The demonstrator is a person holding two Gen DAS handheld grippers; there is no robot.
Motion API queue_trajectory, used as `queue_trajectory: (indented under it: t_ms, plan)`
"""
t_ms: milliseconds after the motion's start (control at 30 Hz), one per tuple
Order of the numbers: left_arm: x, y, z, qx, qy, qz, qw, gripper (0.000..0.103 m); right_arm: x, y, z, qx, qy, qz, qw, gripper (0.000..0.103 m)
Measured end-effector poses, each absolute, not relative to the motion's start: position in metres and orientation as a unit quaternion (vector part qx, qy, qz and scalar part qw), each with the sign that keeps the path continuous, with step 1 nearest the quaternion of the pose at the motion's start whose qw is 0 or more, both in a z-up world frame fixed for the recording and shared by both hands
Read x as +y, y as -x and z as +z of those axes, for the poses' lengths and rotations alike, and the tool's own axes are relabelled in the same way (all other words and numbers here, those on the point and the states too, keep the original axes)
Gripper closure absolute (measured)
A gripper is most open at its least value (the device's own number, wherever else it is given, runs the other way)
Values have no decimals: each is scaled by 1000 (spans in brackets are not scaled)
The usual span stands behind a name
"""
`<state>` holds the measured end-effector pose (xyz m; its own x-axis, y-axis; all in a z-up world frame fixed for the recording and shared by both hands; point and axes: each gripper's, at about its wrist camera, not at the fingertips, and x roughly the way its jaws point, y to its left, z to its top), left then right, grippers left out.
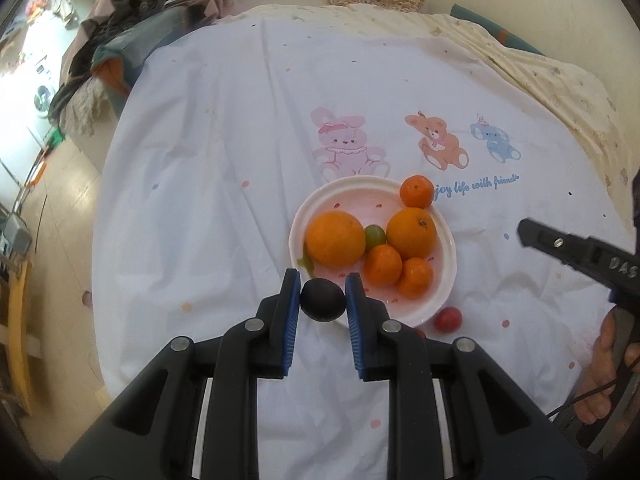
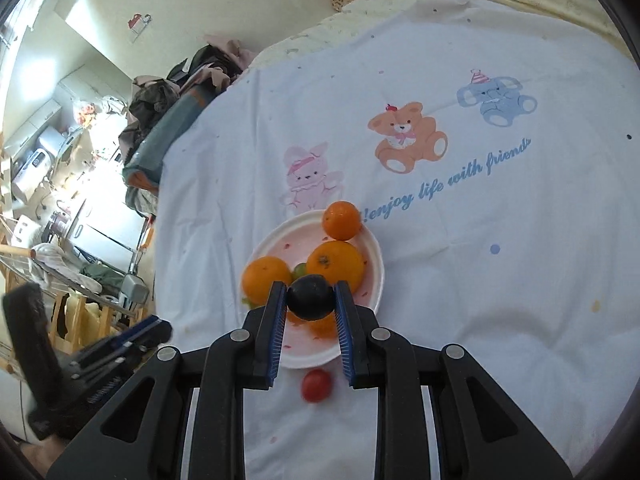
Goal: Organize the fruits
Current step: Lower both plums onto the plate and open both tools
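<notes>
The left gripper (image 1: 322, 295) has its jaws closed on a dark plum (image 1: 322, 300); the right gripper (image 2: 311, 299) likewise clamps a second plum (image 2: 310, 298). Just beyond both jaws sits the white plate (image 1: 446, 280) of oranges (image 1: 336, 239) (on a bed sheet (image 1: 224, 168)); a red cherry tomato (image 2: 316, 385) lies beside the plate, below the right jaws.

Black frames (image 1: 322, 300) — blue ribbed pads, silver screws
</notes>
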<state>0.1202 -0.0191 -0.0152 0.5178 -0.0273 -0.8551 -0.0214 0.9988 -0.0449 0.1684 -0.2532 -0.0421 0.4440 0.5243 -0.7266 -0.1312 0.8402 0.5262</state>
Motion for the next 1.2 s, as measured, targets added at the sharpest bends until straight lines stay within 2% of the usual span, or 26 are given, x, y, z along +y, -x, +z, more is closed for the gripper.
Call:
queue_trajectory:
  t_ms: [533, 667, 967, 1200]
  plan:
    - [-38, -165, -69, 527, 14, -31, 849, 84, -238, -218, -85, 544, -180, 207, 793, 78]
    - [-42, -170, -77, 539, 24, -45, 841, 83, -240, -222, -99, 563, -204, 203, 775, 77]
    - [-41, -175, -101, 579, 28, -41, 814, 83, -227, -221, -121, 599, -178, 197, 755, 77]
    - [-39, -176, -105, 585, 29, -36, 810, 83, -230, -221, -120, 596, -175, 196, 759, 75]
